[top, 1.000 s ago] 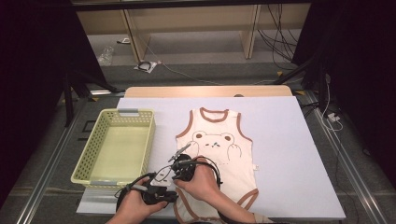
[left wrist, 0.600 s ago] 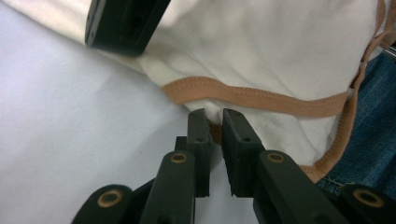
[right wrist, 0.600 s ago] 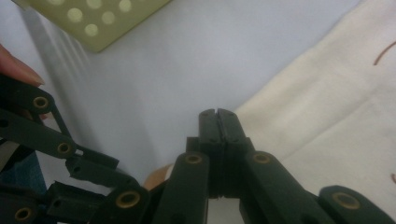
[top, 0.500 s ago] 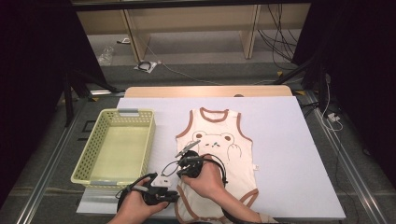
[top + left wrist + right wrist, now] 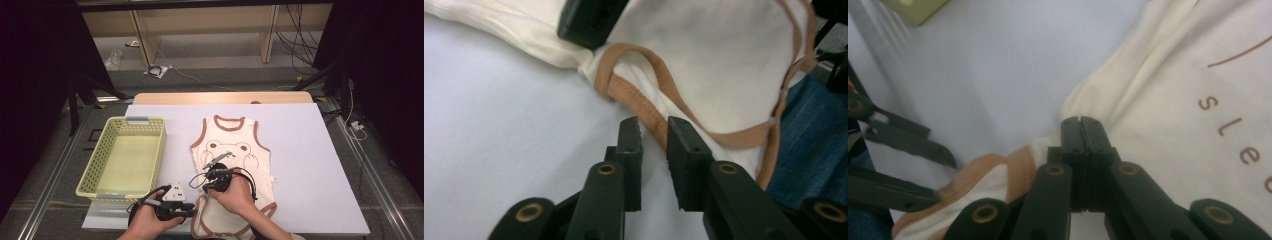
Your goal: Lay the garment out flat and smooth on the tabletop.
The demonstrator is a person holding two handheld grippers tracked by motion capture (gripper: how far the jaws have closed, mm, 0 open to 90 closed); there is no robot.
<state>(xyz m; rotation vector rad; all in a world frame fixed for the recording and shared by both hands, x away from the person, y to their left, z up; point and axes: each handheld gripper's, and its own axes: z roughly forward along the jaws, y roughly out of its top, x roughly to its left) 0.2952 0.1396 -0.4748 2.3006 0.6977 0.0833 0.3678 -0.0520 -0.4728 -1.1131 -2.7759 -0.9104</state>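
Both hands have slid a little to the right along the near edge since a second ago, and the right tongs (image 5: 206,186) have come off the bodysuit's middle to its left side seam. Those right tongs are pressed fully together in the right gripper view, with a fold of the cream cloth seemingly pinched at their tips. The left tongs (image 5: 653,131) stand narrowly apart, straddling the brown-trimmed leg opening (image 5: 639,97) without closing on it. The bodysuit (image 5: 235,150) lies flat near the middle of the tabletop (image 5: 310,150), neck toward the far edge, bear print up, and its lower end reaches the near edge under the person's hands. The yellow basket (image 5: 95,167) sits at the left of the tabletop with nothing in it; its near rim comes close to the front edge, and its right wall is well apart from the garment, with a bare strip of white surface between them. To the right of the bodysuit a wide stretch of tabletop is bare out to the right edge, and a band beyond the neckline is open up to the far edge. The left hand (image 5: 155,220) hangs over the near edge, just below the basket's near right corner.
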